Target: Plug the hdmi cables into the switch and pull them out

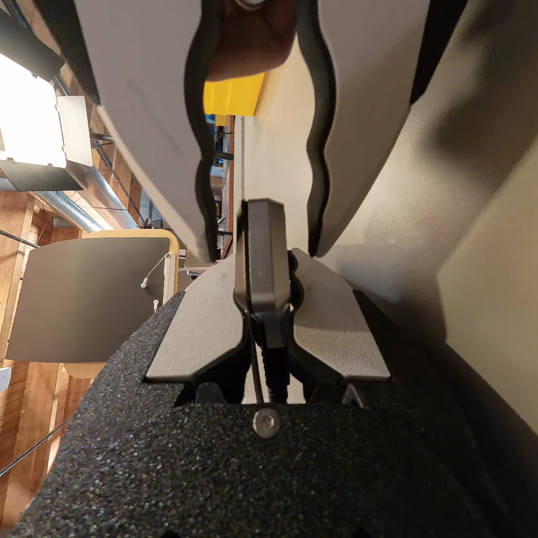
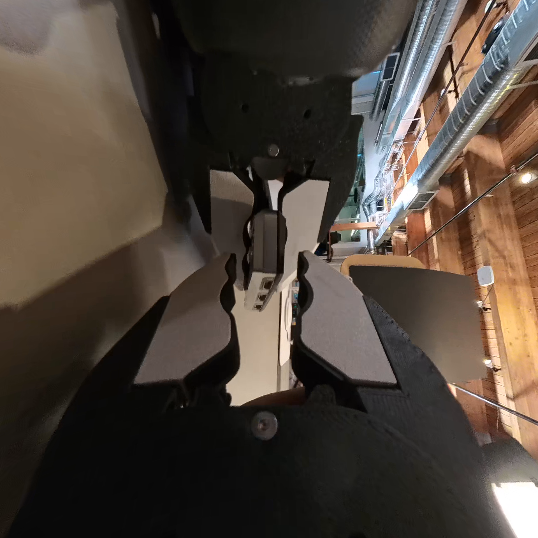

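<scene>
Between the fingers of the left tongs (image 1: pixel 263 263) sits the dark grey switch (image 1: pixel 262 262), clenched across its flat sides, a black cable (image 1: pixel 275 375) trailing from its near end back toward the tongs' body. Facing them, the right tongs (image 2: pixel 265 262) stand released, holding nothing, their tips just short of the switch's (image 2: pixel 263 256) pale port face, which points at them.

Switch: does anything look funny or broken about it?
Nothing looks broken. The switch is up in the air, pinched by the left gripper, its visible ports empty; the open right gripper holds no cable.
</scene>
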Available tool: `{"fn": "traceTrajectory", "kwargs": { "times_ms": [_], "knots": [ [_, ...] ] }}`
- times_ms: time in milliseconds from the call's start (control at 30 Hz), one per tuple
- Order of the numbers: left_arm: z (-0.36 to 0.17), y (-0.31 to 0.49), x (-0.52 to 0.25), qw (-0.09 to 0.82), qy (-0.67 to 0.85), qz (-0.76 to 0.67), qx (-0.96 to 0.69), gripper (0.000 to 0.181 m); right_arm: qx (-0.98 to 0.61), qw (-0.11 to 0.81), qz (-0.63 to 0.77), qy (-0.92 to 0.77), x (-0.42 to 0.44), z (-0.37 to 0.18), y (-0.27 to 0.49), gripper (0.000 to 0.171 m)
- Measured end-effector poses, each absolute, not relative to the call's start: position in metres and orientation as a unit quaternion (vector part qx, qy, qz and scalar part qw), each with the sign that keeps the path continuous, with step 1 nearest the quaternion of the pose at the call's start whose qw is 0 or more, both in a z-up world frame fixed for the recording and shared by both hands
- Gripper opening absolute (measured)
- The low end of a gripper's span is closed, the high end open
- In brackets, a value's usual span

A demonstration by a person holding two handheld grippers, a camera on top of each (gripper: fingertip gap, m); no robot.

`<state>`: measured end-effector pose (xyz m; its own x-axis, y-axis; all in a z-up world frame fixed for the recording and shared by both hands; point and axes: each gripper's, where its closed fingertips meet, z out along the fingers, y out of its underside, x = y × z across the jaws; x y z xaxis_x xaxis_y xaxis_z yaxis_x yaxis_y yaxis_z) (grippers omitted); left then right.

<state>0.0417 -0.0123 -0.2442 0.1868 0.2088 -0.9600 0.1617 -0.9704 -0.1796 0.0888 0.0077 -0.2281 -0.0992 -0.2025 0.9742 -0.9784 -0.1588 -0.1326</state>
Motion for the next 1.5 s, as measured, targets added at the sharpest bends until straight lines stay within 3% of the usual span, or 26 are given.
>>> {"fn": "traceTrajectory", "kwargs": {
  "times_ms": [133, 333, 533, 767, 1033, 1233, 1500],
  "knots": [
    [-0.246, -0.009, 0.040, 0.017, -0.116, 0.625, -0.772, 0.024, 0.565, 0.385, 0.513, -0.519, 0.089, -0.232, 0.003, 0.023],
    [-0.236, -0.008, 0.040, 0.017, -0.105, 0.645, -0.756, 0.031, 0.561, 0.396, 0.502, -0.527, 0.078, -0.228, 0.003, 0.021],
    [-0.207, -0.008, 0.050, 0.090, -0.131, 0.678, -0.717, 0.044, 0.541, 0.432, 0.478, -0.540, 0.046, -0.215, 0.006, 0.020],
    [-0.180, -0.019, 0.065, 0.153, -0.159, 0.707, -0.672, 0.025, 0.501, 0.510, 0.425, -0.555, -0.024, -0.186, 0.017, 0.020],
    [-0.197, -0.026, 0.059, 0.147, -0.186, 0.681, -0.693, 0.008, 0.386, 0.589, 0.426, -0.567, -0.108, -0.086, 0.061, 0.020],
    [-0.208, -0.030, 0.056, 0.129, -0.190, 0.670, -0.706, 0.008, 0.327, 0.573, 0.422, -0.622, -0.185, -0.044, 0.125, 0.021],
    [-0.220, -0.034, 0.051, 0.101, -0.185, 0.663, -0.719, 0.009, 0.326, 0.442, 0.443, -0.708, -0.268, -0.075, 0.164, 0.021]
  ]
}}
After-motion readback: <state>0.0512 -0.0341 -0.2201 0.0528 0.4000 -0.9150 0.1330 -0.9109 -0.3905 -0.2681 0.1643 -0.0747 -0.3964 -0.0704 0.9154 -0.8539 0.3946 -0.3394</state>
